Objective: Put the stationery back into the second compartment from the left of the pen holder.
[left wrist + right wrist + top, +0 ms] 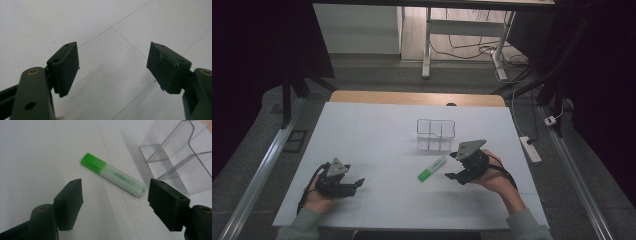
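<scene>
Because the green highlighter point(113, 175) lies flat on the table point(377, 135) beside the clear organizer point(435, 134), the right gripper point(115, 197) hovers with fingers wide and empty, while the left gripper point(112, 67) rests open, holding nothing.

I see the green highlighter point(432, 168) lying flat on the white table point(377, 140), cap still on (the bright green end), pale barrel marked "HIGH", set at a slant just in front of the clear organizer point(435, 134).
</scene>
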A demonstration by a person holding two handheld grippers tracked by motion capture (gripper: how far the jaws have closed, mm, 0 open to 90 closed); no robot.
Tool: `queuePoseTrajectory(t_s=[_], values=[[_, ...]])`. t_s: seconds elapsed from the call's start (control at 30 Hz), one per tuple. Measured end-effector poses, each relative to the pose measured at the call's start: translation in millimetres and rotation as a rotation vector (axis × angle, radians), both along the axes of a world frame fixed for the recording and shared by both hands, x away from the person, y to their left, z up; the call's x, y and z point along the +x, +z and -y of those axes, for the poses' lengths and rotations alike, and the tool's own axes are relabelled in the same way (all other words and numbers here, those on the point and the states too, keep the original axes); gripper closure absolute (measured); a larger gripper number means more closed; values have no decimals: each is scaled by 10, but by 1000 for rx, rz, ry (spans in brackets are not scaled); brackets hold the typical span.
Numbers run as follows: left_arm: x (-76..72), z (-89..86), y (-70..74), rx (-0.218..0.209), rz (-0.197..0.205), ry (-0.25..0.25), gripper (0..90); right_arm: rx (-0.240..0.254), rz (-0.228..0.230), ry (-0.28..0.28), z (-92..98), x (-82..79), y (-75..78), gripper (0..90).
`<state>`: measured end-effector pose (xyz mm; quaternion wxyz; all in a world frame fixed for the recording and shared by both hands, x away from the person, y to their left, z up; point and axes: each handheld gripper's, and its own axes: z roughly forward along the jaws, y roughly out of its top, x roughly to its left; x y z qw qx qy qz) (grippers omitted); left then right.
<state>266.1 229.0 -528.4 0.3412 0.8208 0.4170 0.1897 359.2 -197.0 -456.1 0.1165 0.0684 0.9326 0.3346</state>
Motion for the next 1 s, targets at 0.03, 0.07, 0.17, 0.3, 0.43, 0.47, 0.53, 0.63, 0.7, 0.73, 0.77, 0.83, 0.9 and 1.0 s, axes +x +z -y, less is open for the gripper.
queuePoseTrajectory(t_s=[0.03,0.07,0.17,0.3,0.43,0.47,0.53,0.63,0.7,0.73,0.77,0.83,0.9,1.0], values=[[0,0,0,0,0,0,256,-3,-1,6,-20,8,-2,277],[-5,3,0,2,1,-2,256,-10,0,15,-35,16,2,277],[-14,12,-6,2,0,-5,255,-20,-11,29,-68,31,3,277],[-8,24,-5,3,2,-10,256,-41,-20,50,-130,52,2,277],[9,47,5,5,5,-18,256,-45,-17,75,-179,79,19,279],[12,48,4,4,4,-18,256,-46,-16,90,-209,95,23,280],[13,47,5,4,4,-17,256,-50,-26,96,-236,108,28,281],[11,40,0,6,2,-17,257,-53,-21,118,-292,135,30,284],[7,35,-4,8,2,-15,256,-57,-20,133,-342,151,37,287],[5,33,-3,8,2,-14,257,-57,-20,133,-342,151,37,287],[3,31,-1,4,3,-12,257,-60,-18,150,-385,159,44,290],[2,32,2,5,4,-11,257,-56,-22,168,-426,164,41,293],[-2,40,-1,10,3,-15,257,-64,-25,185,-459,176,40,297],[-10,45,-1,12,2,-15,257,-72,-33,196,-492,184,39,298]])
